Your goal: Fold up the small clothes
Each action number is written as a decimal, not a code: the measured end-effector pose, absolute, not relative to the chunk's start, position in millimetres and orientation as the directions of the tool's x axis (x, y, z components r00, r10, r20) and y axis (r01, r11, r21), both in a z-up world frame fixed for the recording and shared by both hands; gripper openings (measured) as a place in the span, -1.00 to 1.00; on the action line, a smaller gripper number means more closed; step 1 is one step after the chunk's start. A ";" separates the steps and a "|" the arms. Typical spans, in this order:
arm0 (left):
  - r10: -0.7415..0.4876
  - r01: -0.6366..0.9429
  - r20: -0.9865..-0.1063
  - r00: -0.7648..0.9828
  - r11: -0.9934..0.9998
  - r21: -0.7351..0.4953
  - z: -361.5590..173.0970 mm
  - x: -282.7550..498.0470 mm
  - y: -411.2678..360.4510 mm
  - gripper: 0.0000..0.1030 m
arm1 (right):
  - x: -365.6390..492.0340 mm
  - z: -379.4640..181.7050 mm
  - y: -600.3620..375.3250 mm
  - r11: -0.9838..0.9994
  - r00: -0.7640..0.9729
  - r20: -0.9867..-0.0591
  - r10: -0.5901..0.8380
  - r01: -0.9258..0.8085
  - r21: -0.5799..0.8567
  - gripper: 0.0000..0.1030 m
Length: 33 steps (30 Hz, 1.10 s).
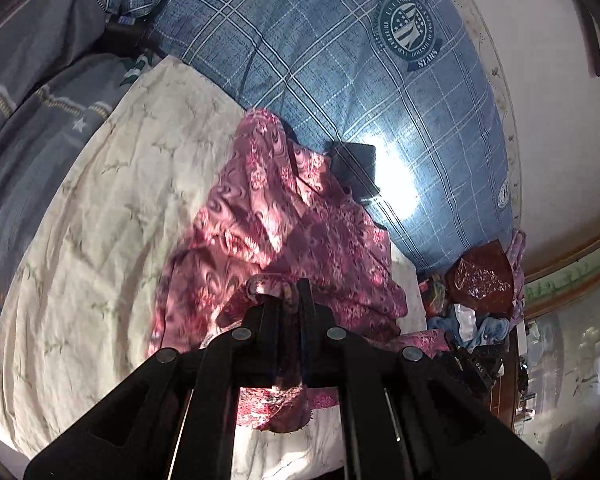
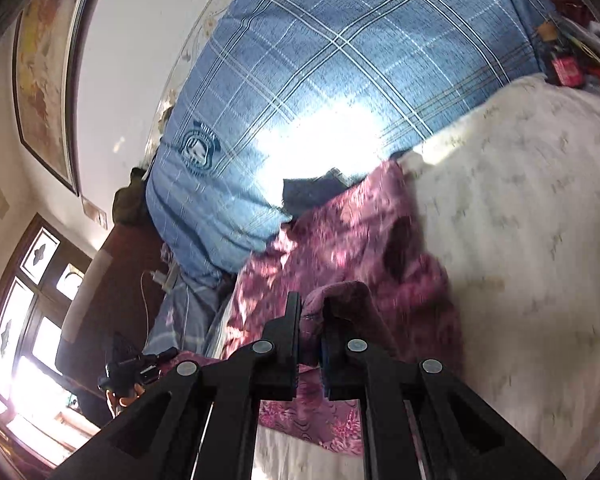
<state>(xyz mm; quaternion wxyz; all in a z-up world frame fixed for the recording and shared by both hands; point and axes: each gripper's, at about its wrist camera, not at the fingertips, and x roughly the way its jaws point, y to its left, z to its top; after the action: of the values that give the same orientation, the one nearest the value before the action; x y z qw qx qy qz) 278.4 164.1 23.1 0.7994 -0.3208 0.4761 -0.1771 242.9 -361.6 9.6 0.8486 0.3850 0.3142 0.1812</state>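
A pink-and-maroon patterned garment (image 1: 284, 220) lies rumpled on a cream bedsheet (image 1: 100, 208). My left gripper (image 1: 288, 292) is shut on a bunched edge of it, with cloth hanging down between the fingers. In the right wrist view the same garment (image 2: 352, 240) spreads ahead of my right gripper (image 2: 312, 308), which is shut on another fold of its edge. Both grippers hold the cloth lifted slightly off the sheet (image 2: 520, 220).
A big blue plaid quilt (image 1: 340, 60) is piled behind the garment, also in the right wrist view (image 2: 300, 80). A dark folded item (image 1: 354, 168) lies at its foot. A heap of clothes and bags (image 1: 476, 292) sits at the right. A grey striped blanket (image 1: 28, 92) lies left.
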 end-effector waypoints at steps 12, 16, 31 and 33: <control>-0.569 -0.212 -0.667 0.481 0.663 -0.718 -28.6 412.7 174.6 -0.90 | 372.9 -38.0 -392.7 0.544 0.770 -0.399 0.498 0.082 0.835 -0.86; -0.538 -0.252 -0.713 0.451 0.689 -0.679 -45.9 447.5 163.7 -0.90 | 407.8 -58.5 -399.0 0.524 0.759 -0.432 0.486 0.142 0.840 -0.86; -0.551 -0.108 -0.668 0.500 0.726 -0.680 5.3 421.4 164.4 0.16 | 388.4 -43.0 -408.1 0.472 0.736 -0.407 0.541 0.135 0.871 -0.09; -0.601 -0.055 -0.641 0.477 0.707 -0.705 5.3 410.7 158.7 0.21 | 388.9 -44.6 -388.2 0.483 0.674 -0.420 0.608 0.106 0.869 -0.01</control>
<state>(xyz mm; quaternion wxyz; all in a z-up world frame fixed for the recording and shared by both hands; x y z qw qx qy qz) 410.7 158.7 5.3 0.7889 -0.3411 0.4811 -0.1731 388.9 -388.2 -44.6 0.7775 0.4822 0.3701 0.1612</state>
